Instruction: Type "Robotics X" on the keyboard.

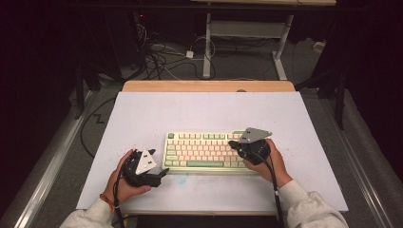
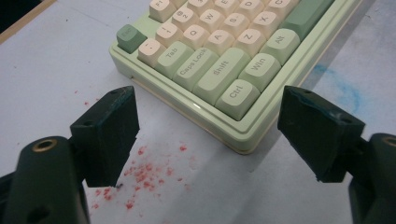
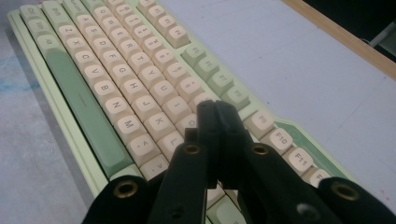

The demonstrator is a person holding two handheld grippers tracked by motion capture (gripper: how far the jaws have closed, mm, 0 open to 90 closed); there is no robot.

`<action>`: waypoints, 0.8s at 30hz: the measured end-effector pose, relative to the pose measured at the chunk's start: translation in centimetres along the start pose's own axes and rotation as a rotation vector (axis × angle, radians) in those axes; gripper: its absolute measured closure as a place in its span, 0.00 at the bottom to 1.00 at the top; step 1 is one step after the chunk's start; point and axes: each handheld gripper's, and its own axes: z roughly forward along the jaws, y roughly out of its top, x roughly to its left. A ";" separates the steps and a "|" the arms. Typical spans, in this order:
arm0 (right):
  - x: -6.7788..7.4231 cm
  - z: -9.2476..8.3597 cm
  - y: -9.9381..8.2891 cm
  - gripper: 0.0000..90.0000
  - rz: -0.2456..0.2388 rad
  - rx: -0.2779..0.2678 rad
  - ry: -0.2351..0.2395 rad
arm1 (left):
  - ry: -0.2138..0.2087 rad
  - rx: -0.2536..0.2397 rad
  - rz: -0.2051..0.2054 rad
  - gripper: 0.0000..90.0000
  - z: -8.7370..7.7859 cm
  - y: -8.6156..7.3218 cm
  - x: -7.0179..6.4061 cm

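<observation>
Your right gripper (image 3: 217,109) is hovering clenched over the keyboard (image 1: 204,151), probably to press keys; your left gripper (image 2: 208,133) is waiting released near its left corner.

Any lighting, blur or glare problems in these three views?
High view: table evenly lit, surroundings dark. Left gripper view: keyboard legible with mild edge glare, open left gripper soft. Right gripper view: shut right gripper dark and blurred, far keys soften.

Keyboard (image 2: 219,60) cropped at top edge
</observation>
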 end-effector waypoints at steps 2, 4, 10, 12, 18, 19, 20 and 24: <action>0.2 0.3 0.2 1.00 0.002 0.002 0.005 | -0.009 -0.001 -0.001 0.22 0.1 0.0 0.0; 0.2 0.5 0.3 1.00 0.000 0.005 0.006 | -0.009 0.004 0.005 0.22 0.1 -0.1 -0.1; 0.4 1.4 0.7 1.00 -0.005 0.017 0.010 | -0.020 -0.010 0.009 0.21 0.0 -0.2 0.0; 0.4 1.5 0.7 1.00 -0.007 0.020 0.011 | -0.016 -0.012 0.008 0.21 0.0 -0.2 0.0; 0.4 2.1 1.0 1.00 -0.014 0.021 0.021 | -0.020 -0.004 0.013 0.21 0.1 -0.2 0.0; 0.3 2.2 1.1 1.00 -0.007 0.021 0.023 | -0.021 -0.006 0.010 0.21 0.1 -0.3 0.0; 0.3 2.3 1.1 1.00 -0.007 0.020 0.027 | -0.021 -0.005 0.010 0.21 0.1 -0.3 0.1; 0.5 2.6 1.1 1.00 -0.010 0.027 0.033 | -0.021 -0.005 0.010 0.21 0.1 -0.2 0.1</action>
